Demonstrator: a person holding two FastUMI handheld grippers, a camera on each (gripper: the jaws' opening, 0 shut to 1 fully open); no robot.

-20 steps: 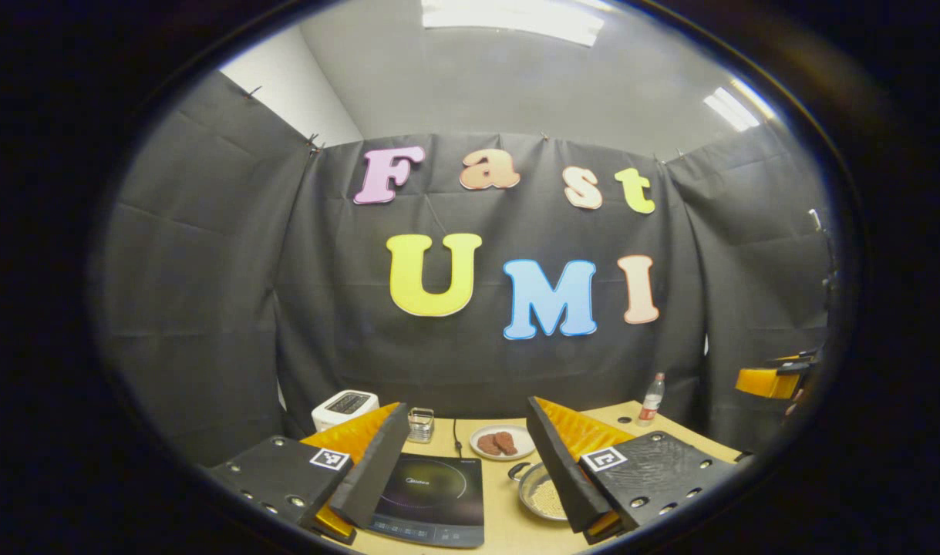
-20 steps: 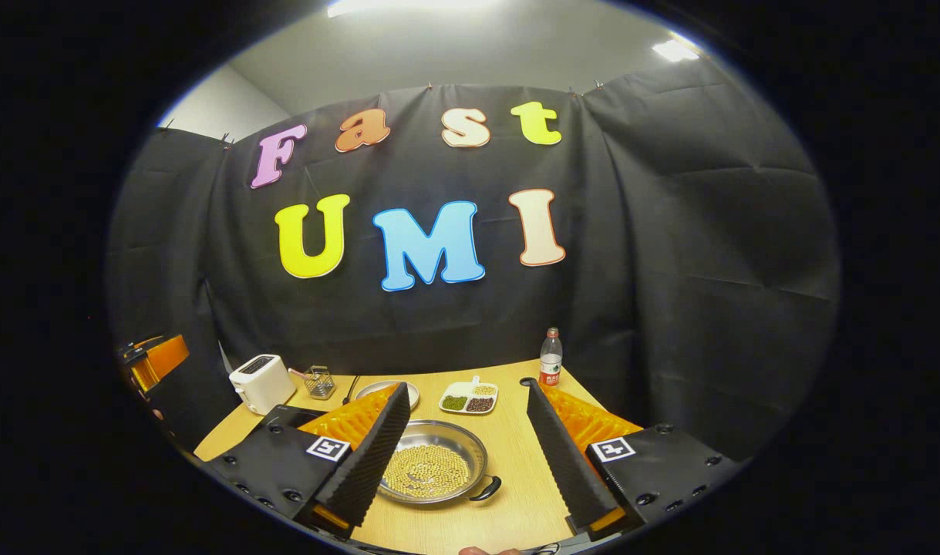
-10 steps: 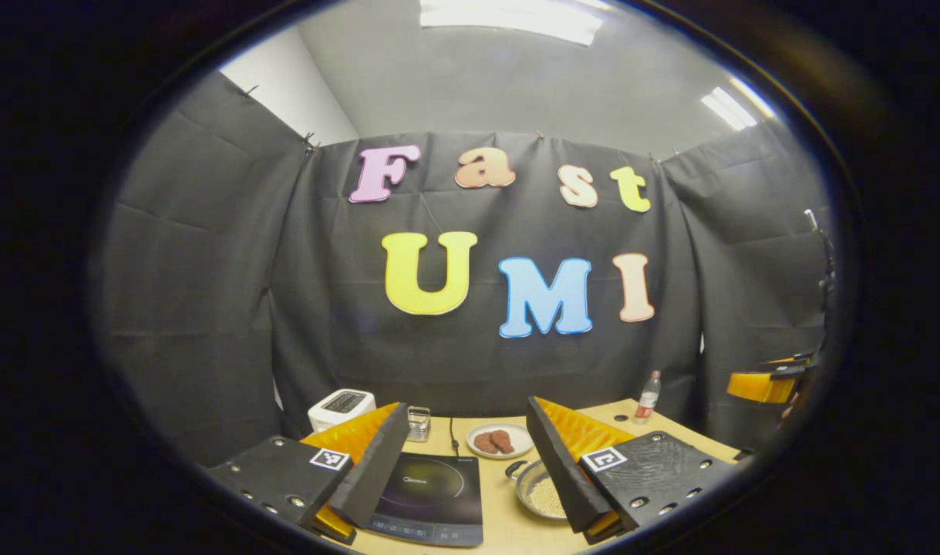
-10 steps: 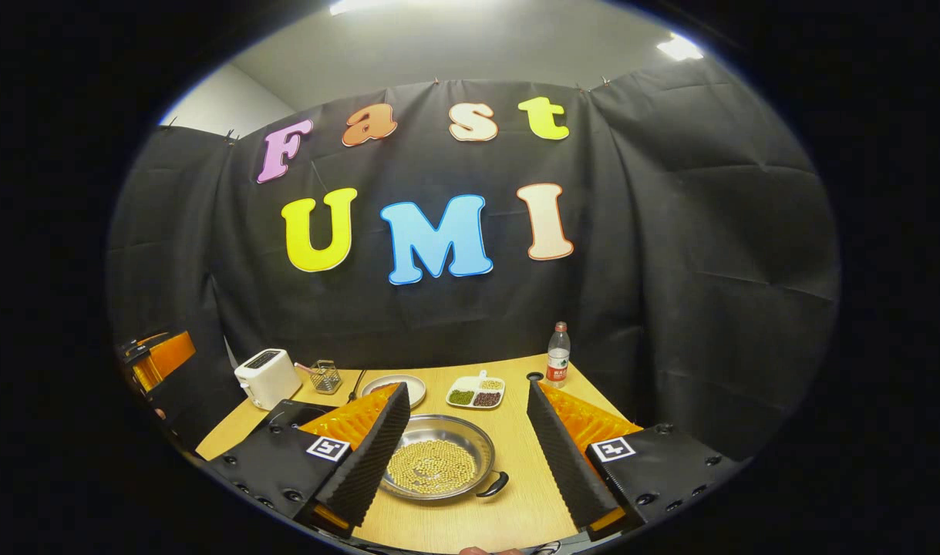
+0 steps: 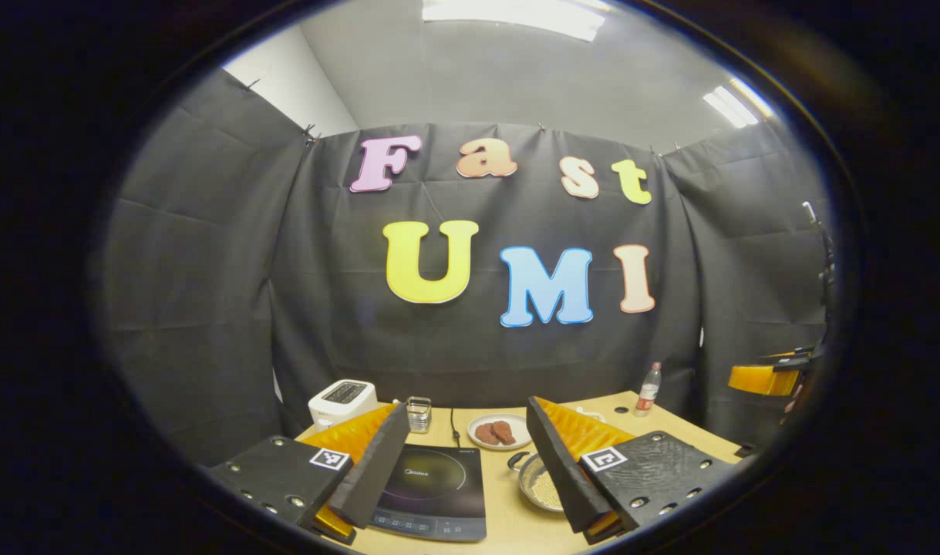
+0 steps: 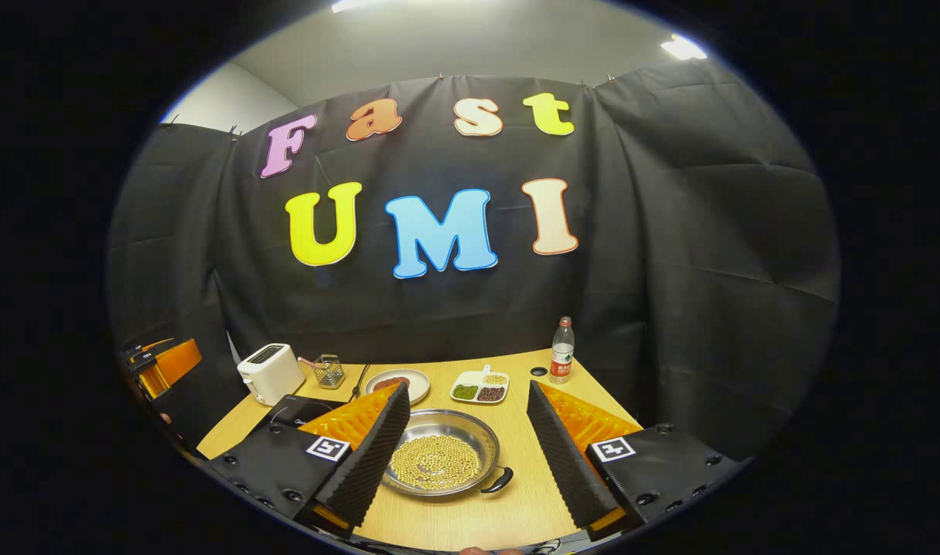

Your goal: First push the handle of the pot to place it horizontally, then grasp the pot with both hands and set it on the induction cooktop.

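Currently the pot (image 6: pixel 440 459) (full of pale beans) sits on the table (image 6: pixel 470 516), one dark handle (image 6: pixel 498 481) at its near right. We see the induction cooktop (image 5: pixel 432 490) just to its left, apart from it. Our right gripper (image 6: pixel 463 456) hangs above the pot, jaws wide apart, holding nothing. Our left gripper (image 5: pixel 466 464) hangs over the cooktop, also spread, empty. Toaster (image 6: pixel 269 371), plate (image 5: pixel 500 430) and bottle (image 6: pixel 562 360) stand behind.

Bright ceiling lights (image 5: pixel 516 15) shine down from above, so the desk (image 6: pixel 516 509) looks well lit and sharp. The shiny pot (image 6: pixel 442 461) gleams a little. Both round pictures bend and go dark near their edges.
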